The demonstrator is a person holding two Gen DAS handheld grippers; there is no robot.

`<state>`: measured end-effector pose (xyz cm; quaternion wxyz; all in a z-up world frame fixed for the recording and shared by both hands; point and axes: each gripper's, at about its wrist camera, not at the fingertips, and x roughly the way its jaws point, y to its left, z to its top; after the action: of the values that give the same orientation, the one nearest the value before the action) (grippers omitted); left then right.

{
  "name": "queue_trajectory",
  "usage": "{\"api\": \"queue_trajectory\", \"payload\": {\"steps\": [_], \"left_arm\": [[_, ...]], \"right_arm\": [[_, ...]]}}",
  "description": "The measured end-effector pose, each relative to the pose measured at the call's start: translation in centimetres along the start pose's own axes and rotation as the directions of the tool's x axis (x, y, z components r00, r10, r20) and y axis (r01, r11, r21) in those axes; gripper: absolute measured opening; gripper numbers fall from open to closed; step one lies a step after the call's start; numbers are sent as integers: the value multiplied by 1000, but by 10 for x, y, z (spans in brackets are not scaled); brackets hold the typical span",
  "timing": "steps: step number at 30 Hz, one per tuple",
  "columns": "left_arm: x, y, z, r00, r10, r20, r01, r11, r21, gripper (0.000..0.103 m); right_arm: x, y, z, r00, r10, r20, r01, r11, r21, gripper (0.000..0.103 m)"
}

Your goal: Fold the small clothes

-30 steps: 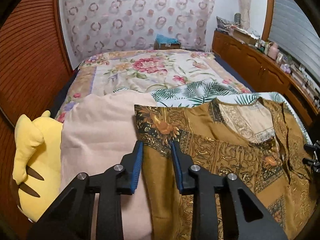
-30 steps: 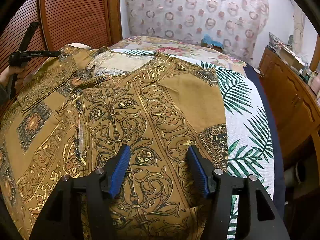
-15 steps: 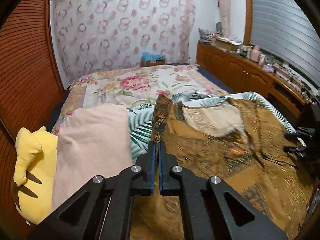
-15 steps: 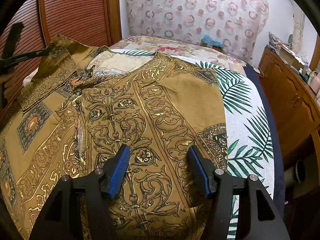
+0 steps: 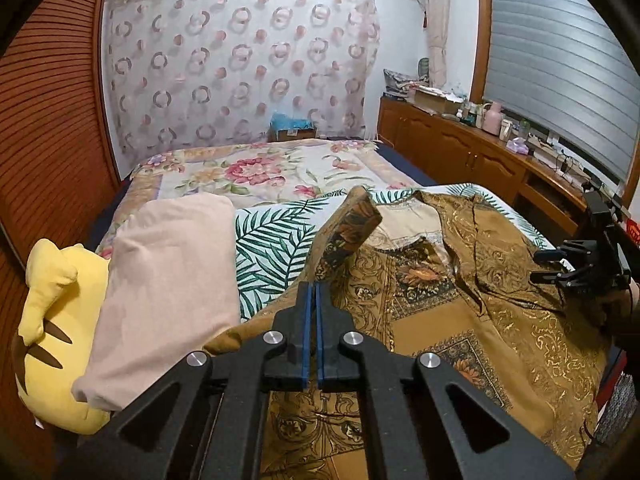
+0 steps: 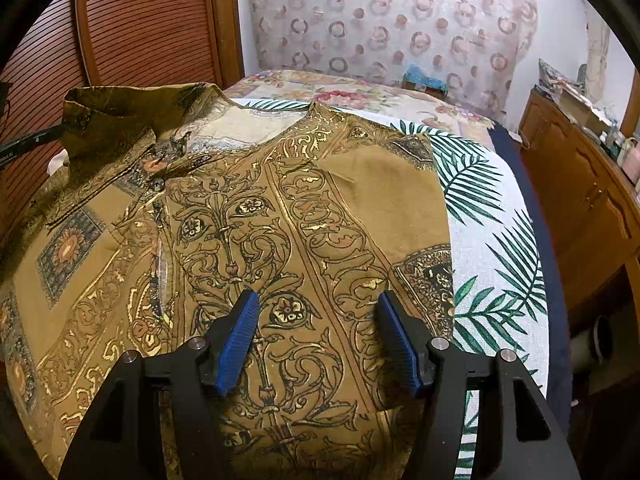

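A brown and gold patterned shirt (image 6: 304, 216) lies spread on a palm-leaf cloth (image 6: 496, 240) on the bed. My left gripper (image 5: 313, 292) is shut on the shirt's left sleeve (image 5: 348, 228) and holds it lifted above the shirt body (image 5: 500, 320). The raised sleeve also shows in the right wrist view (image 6: 116, 120) at upper left. My right gripper (image 6: 318, 312) is open and empty, hovering just over the shirt's lower right part. It also shows in the left wrist view (image 5: 576, 268) at the far right.
A pink pillow (image 5: 168, 280) and a yellow plush toy (image 5: 52, 320) lie at the left of the bed. A floral bedspread (image 5: 272, 168) covers the far half. Wooden cabinets (image 5: 472, 160) run along the right. A wooden slatted wall (image 5: 44, 140) is at left.
My left gripper shut on the sleeve edge and lifted it up and rightward over the shirt. The right gripper has stayed still and open.
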<state>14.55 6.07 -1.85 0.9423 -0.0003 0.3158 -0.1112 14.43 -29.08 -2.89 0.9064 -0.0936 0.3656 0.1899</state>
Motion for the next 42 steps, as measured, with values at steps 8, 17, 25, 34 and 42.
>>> {"api": "queue_trajectory", "payload": {"steps": [8, 17, 25, 34, 42], "left_arm": [[-1, -2, 5, 1000, 12, 15, -12, 1000, 11, 3], [-6, -7, 2, 1000, 3, 16, -4, 1000, 28, 3], [2, -2, 0, 999, -8, -38, 10, 999, 40, 14], [45, -12, -17, 974, 10, -228, 29, 986, 164, 39], [64, -15, -17, 951, 127, -280, -46, 960, 277, 39]], "right_arm": [[-6, -27, 34, 1000, -15, 26, 14, 999, 36, 63], [64, -69, 71, 994, -72, -82, 81, 990, 119, 56], [74, -62, 82, 995, -69, -67, 75, 993, 90, 52], [72, -66, 74, 997, -73, -20, 75, 994, 85, 52], [70, -66, 69, 997, -72, 2, 72, 994, 84, 52]]}}
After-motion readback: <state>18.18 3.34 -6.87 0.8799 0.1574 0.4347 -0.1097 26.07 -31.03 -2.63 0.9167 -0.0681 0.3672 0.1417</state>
